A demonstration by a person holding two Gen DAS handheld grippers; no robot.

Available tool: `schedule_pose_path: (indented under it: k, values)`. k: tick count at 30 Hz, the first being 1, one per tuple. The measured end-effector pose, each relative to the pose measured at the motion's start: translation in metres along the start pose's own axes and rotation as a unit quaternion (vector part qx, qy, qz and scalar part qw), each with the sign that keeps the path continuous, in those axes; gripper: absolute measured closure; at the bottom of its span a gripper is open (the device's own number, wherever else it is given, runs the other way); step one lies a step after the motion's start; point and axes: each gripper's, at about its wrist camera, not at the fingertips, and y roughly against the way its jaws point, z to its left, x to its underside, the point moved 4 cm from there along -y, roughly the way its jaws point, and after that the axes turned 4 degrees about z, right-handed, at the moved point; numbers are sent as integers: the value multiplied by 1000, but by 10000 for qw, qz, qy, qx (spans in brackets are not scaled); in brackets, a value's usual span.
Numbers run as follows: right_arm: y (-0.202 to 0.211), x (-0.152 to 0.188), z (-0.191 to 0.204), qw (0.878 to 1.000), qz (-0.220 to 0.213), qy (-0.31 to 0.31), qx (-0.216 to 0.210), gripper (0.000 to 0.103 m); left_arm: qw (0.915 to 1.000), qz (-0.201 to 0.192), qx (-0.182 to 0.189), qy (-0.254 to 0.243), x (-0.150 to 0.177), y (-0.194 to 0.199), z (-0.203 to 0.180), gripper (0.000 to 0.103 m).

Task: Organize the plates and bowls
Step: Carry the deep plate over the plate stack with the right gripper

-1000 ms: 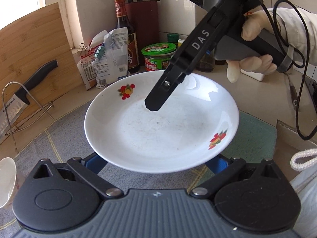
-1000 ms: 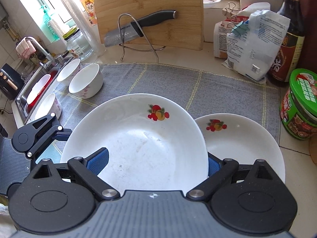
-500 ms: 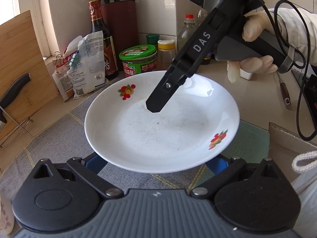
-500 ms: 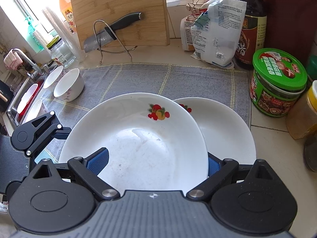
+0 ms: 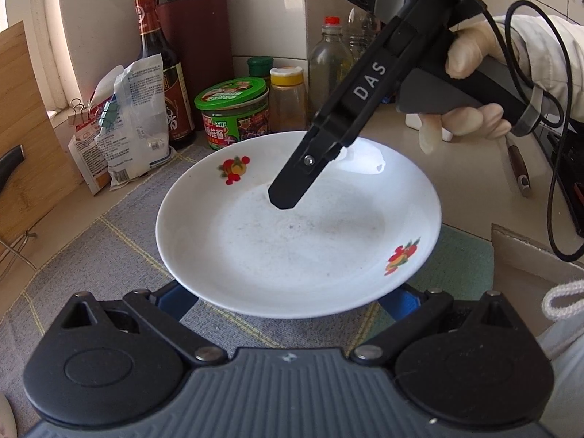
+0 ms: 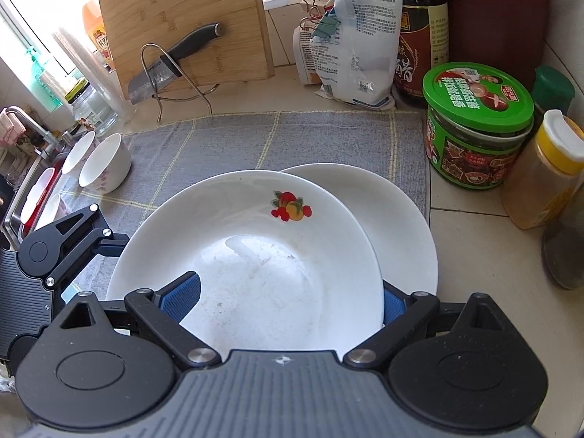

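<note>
white plate point(image 6: 262, 273) with a fruit print sits between the wide-spread blue pads of both the left gripper point(image 5: 288, 301) and right gripper point(image 6: 288, 299), held above a second plate point(image 6: 405, 226) on the grey mat point(image 6: 292, 138). farther left, small bowls point(image 6: 104, 164) stand near the sink.

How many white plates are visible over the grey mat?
2. One plate is raised near the cameras; the other plate lies beneath it on the grey mat, partly covered. More may be hidden.
</note>
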Motion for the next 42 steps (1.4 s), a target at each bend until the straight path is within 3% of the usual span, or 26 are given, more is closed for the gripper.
schedule_pose_path:
  k: [42]
  values:
    - [-15, 5, -20, 9997, 93, -244, -29, 4, 9993, 344, 155, -36, -7, -20, 2, 1]
